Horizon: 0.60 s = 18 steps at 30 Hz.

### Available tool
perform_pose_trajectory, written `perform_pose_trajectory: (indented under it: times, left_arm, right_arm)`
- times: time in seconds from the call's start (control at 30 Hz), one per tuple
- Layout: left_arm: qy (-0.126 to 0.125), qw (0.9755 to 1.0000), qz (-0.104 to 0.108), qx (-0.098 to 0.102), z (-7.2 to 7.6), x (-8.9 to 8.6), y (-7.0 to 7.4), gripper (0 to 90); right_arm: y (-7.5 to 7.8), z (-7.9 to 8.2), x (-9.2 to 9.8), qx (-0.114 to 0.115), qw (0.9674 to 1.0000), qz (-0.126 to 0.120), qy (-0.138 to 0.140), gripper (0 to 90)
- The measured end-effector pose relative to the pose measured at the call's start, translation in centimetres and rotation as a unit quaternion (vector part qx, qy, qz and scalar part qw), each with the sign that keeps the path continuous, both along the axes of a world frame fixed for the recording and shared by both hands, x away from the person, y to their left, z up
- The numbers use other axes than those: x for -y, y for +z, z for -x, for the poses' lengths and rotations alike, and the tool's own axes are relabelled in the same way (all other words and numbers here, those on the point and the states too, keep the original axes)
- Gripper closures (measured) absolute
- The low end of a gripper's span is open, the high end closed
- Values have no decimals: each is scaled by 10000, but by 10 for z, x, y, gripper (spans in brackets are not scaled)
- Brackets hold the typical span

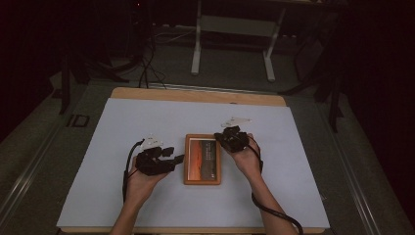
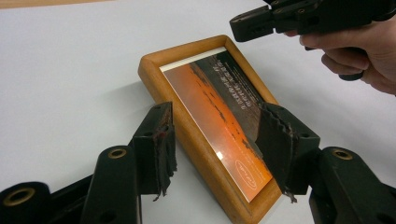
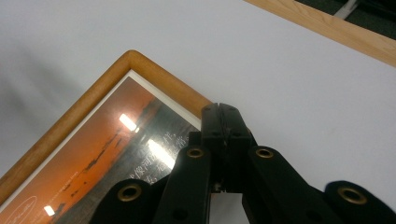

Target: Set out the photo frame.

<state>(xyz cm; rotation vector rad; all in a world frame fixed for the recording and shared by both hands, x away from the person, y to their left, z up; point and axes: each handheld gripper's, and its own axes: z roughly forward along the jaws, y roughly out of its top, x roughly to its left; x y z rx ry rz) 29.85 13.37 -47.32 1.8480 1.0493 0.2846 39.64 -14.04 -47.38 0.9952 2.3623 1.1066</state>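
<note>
A small picture frame (image 1: 202, 166) with a wooden rim and an orange sunset print lies flat in the middle of the white sheet. My left gripper (image 1: 179, 158) comes at the frame's left side. In the left gripper view its jaws (image 2: 217, 140) stand open, one finger (image 2: 159, 140) beside the wooden rim (image 2: 154, 74) and the other over the glass, neither pressing. My right gripper (image 1: 218, 137) hovers at the frame's far right corner. Its jaws (image 3: 223, 112) are shut with nothing between them, the tip just over the rim (image 3: 163, 79). It also shows in the left gripper view (image 2: 247, 23).
The white sheet (image 1: 147, 122) covers most of a wooden table, whose far edge (image 1: 195, 95) shows behind it. Beyond the table, on the dark floor, stand a white desk's legs (image 1: 195, 49) and some cables (image 1: 147, 68). A cable (image 1: 274, 213) trails from my right hand.
</note>
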Motion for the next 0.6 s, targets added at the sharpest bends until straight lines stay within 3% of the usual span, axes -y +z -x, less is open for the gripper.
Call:
perform_pose_trajectory:
  times: [0.6]
  left_arm:
    - [30, 10000, -81, 8, 0, 3, -3, 463]
  right_arm:
    - [-15, -5, -6, -147, 9999, 18, 9, 900]
